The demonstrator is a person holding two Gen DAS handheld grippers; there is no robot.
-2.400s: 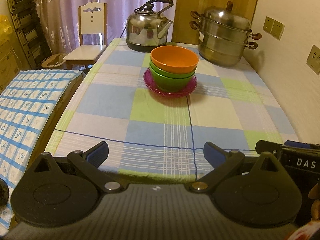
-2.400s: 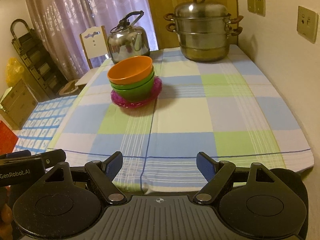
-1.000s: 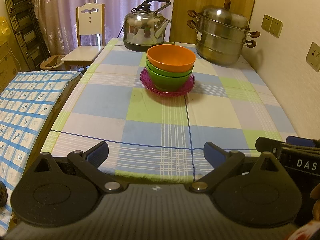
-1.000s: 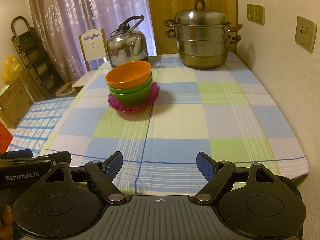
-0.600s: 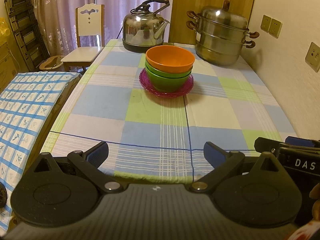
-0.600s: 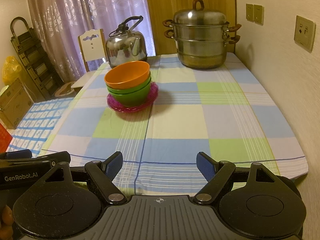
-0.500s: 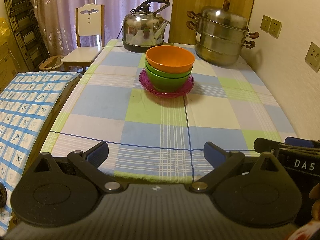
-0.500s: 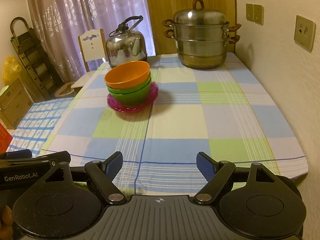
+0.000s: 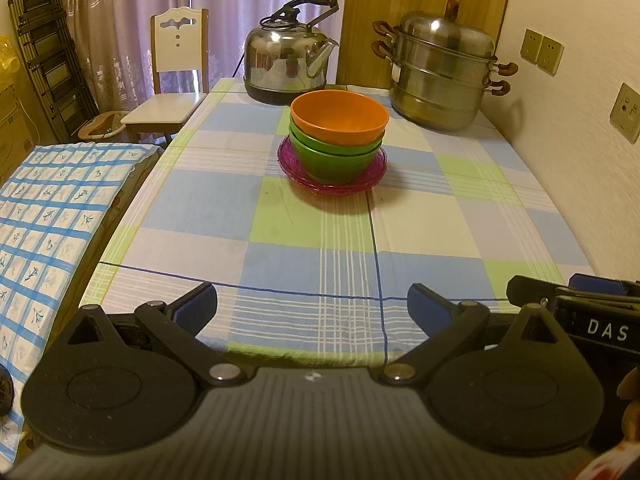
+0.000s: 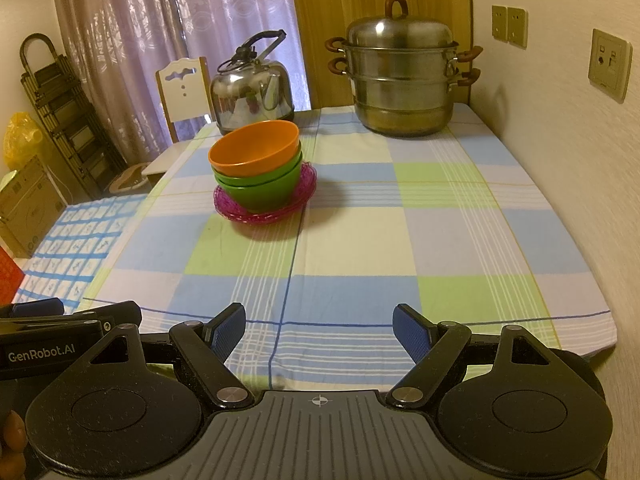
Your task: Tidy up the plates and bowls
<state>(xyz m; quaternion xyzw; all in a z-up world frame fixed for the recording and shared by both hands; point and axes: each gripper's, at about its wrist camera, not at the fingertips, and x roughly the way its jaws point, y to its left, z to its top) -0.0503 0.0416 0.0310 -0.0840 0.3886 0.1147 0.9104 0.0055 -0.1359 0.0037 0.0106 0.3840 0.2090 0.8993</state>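
Short of the pink plate [image 9: 332, 184], both hand-held grippers [image 9: 312, 306] [image 10: 318, 330] are held open, empty; the orange bowl [image 9: 340, 118] should be gripped by its rim.

Checked tablecloth [image 9: 304, 220], blue, green and white, covering the table. Steel kettle [image 9: 288, 66] with black handle at the far edge, left. Stacked steel steamer pot [image 9: 440, 76], lidded, brown handles, at the far right corner near the wall. White wooden chair [image 9: 178, 76] beyond the left corner. Lilac curtains [image 9: 132, 12] behind. Folded black rack [image 9: 48, 64] against the left wall. Wall sockets [image 10: 508, 26] on the right.
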